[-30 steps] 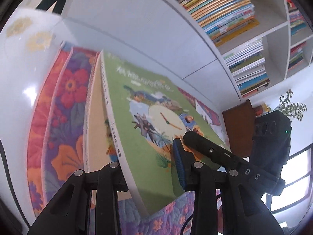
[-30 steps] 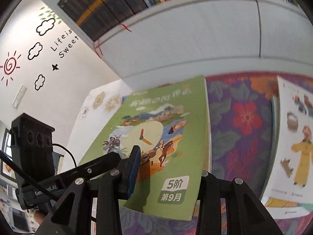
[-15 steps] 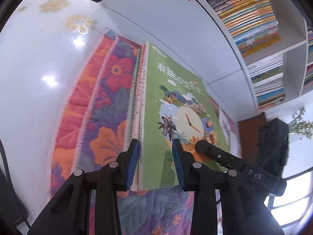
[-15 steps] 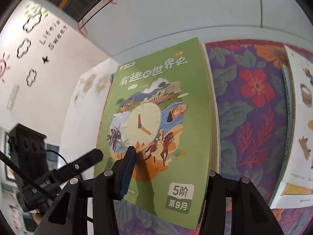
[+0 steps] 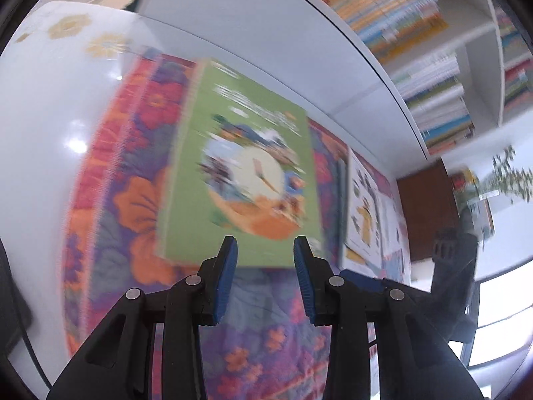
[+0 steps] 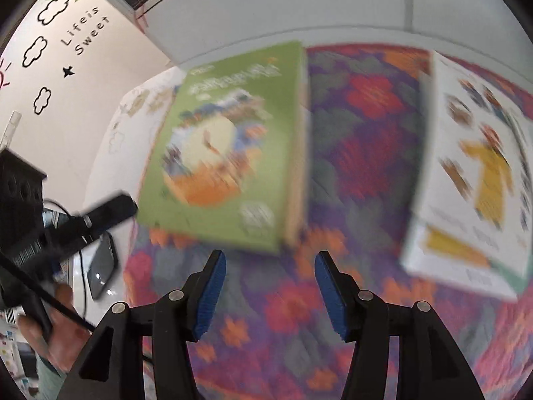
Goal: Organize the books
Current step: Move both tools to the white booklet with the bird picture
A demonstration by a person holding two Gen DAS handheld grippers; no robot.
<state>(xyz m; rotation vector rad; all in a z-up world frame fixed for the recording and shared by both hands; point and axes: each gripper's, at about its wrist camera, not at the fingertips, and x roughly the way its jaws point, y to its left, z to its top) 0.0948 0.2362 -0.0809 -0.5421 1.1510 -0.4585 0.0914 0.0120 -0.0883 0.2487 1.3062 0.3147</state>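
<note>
**Both hand-held grippers off the green book**

Left hand-held gripper [image 5: 265, 253] is spread, pads empty, its tips just short of the green book [image 5: 243, 180]'s near edge. Right hand-held gripper [image 6: 269, 266] is spread wider, also holding nothing, the same book [image 6: 230, 153] just ahead and slightly left of it. The book lies flat on the floral cloth [image 5: 133, 200] toward the bench's left edge, long axis running away from both grippers. The white book [image 6: 473, 180] lies well to the right, so the right side looks nearer to it.
</note>
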